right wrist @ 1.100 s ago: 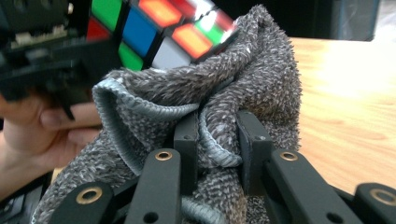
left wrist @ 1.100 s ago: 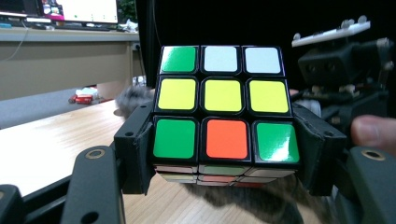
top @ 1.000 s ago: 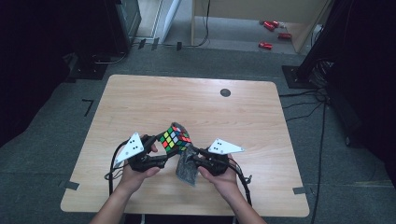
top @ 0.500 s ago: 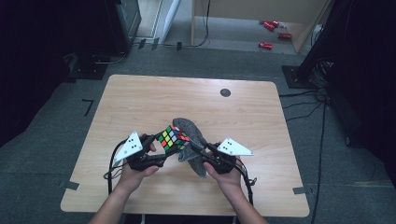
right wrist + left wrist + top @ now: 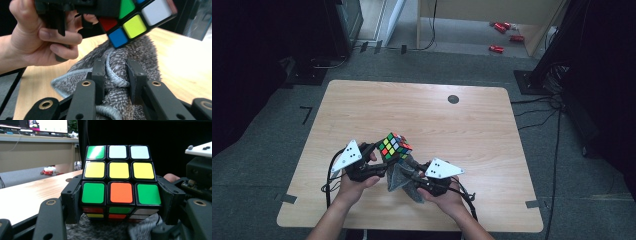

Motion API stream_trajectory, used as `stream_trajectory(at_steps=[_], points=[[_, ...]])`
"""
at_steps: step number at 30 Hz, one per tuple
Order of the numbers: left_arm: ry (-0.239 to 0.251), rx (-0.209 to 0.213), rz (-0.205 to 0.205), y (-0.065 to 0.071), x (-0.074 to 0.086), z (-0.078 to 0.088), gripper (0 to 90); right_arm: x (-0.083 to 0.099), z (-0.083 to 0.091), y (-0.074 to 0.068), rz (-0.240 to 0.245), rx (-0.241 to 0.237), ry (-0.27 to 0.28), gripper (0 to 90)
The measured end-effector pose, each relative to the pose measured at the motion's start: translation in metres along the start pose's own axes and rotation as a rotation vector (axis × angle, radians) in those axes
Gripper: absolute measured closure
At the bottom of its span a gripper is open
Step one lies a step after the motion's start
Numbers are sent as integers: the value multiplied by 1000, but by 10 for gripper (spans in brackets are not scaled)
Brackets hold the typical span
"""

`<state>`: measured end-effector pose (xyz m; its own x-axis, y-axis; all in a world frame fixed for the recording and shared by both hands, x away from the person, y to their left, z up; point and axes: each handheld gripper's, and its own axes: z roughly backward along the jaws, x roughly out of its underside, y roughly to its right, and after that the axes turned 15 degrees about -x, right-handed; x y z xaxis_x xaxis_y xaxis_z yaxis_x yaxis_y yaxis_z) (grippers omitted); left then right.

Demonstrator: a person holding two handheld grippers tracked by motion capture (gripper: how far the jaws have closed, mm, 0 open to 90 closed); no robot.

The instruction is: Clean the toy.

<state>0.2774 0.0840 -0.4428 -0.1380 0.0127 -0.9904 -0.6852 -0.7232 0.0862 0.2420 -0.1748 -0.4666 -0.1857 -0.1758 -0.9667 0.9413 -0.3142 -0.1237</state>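
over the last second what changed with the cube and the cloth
The right gripper carried the grey cloth a little way to the right and back in under the cube, which now sits slightly lower. Its grip on the cloth was unbroken, and the left gripper stayed clamped on the cube in the same place. The table is unchanged.

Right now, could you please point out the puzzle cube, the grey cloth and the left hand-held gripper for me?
puzzle cube (image 5: 121, 192): left gripper view, on its orange sticker.
grey cloth (image 5: 117, 72): right gripper view, on the bunched fold between the black jaws.
left hand-held gripper (image 5: 382, 161): high view, at its jaws clamping the cube.
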Motion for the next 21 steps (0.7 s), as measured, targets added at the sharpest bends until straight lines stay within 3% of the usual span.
stream_trajectory(at_steps=[4,7,10,14,15,17,21], points=[[-10,3,1,0,1,-1,348,-5,13,5,-12,61,72,722],[-16,5,5,1,2,-3,348,-7,17,6,-26,52,106,721],[-18,5,9,1,3,-3,348,-5,11,3,-13,14,80,719],[-22,-1,6,2,3,-4,348,-1,1,0,0,-49,2,713],[-26,-5,5,2,4,-4,348,-1,0,0,5,-46,-10,712],[-32,-11,8,2,5,-5,348,-1,2,3,1,-19,-14,712],[-38,-21,3,1,5,-5,347,-2,18,19,-38,91,15,712]])
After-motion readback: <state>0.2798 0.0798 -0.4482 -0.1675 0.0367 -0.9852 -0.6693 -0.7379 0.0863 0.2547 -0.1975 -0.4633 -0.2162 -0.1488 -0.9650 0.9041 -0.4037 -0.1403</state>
